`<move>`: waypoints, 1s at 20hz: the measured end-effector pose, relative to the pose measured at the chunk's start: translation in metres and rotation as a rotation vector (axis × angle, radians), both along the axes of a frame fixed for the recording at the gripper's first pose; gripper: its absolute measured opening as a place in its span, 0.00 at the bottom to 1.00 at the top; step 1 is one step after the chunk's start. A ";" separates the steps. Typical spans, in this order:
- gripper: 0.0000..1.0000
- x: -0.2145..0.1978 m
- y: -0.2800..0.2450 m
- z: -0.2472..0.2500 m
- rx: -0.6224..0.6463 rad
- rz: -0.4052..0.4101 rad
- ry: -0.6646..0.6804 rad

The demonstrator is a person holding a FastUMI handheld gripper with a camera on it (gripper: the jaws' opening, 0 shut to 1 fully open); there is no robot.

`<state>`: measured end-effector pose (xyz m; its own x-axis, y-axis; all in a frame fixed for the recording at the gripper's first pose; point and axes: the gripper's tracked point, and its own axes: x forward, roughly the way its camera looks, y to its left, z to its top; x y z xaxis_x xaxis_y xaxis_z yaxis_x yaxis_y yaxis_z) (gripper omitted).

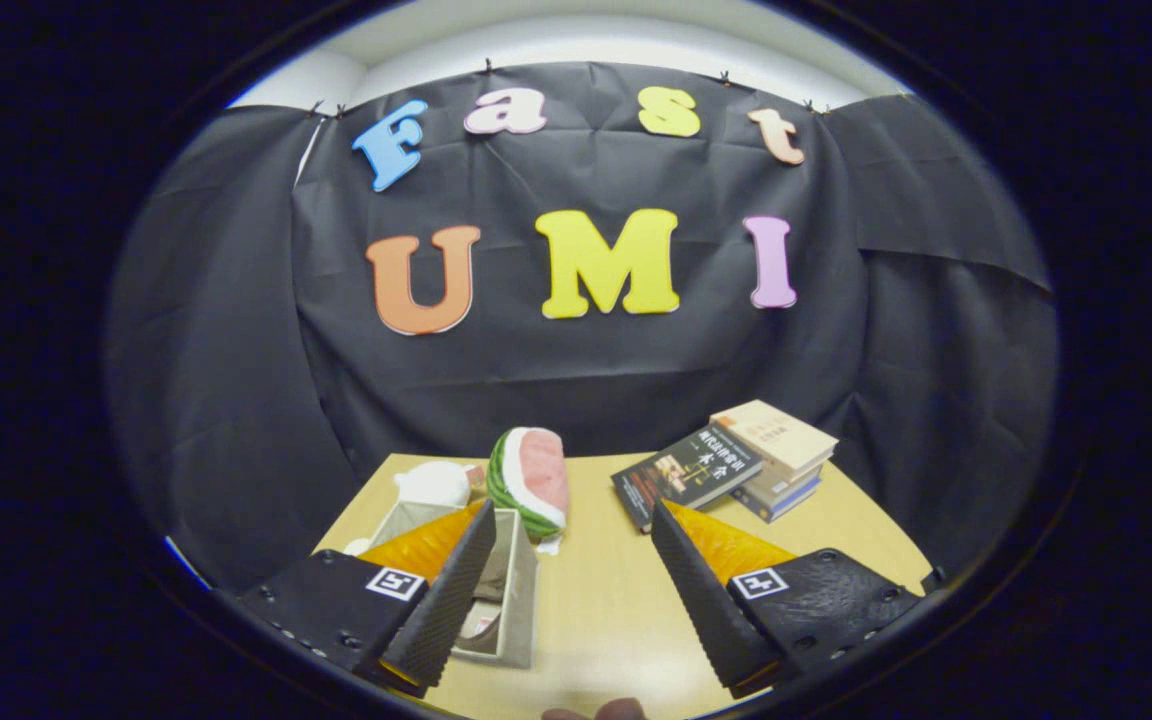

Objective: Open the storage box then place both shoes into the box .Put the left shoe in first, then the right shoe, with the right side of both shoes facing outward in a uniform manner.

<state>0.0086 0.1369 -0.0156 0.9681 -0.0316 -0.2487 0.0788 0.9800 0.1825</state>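
Storage box (514,600): light grey fabric, open top, sits on the yellow-wood table (606,610) directly behind the gripper's left finger (446,600), which covers most of its near side. Inside the box, something pale with a reddish patch is partly visible; can't tell if it's a shoe.

Gripper (576,600): fingers wide apart, nothing between them but bare table. Right finger (706,600) is well right of the box. Each finger block carries a square black-and-white fiducial marker; no readable text on them.

Just behind the box: a watermelon-slice plush (534,480), green striped rind, pink face. Beside that plush, behind the box's far left corner, a white soft object (433,484), shape unclear, partly hidden by the box and finger.

Well right of the box: a dark-covered book (688,472) lying flat, leaning onto a stack of books (778,455) with a tan one on top. Cover print is there but too small to read.

Nearer than the box, at the table's near edge, a sliver of fingertips (596,712), cut off.
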 end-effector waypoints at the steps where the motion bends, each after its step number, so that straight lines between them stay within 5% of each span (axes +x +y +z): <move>1: 0.95 -0.005 -0.010 0.005 -0.005 -0.008 -0.022; 11: 0.95 -0.046 -0.048 0.036 -0.042 0.000 -0.177; 20: 0.95 -0.060 -0.047 0.026 -0.004 0.011 -0.168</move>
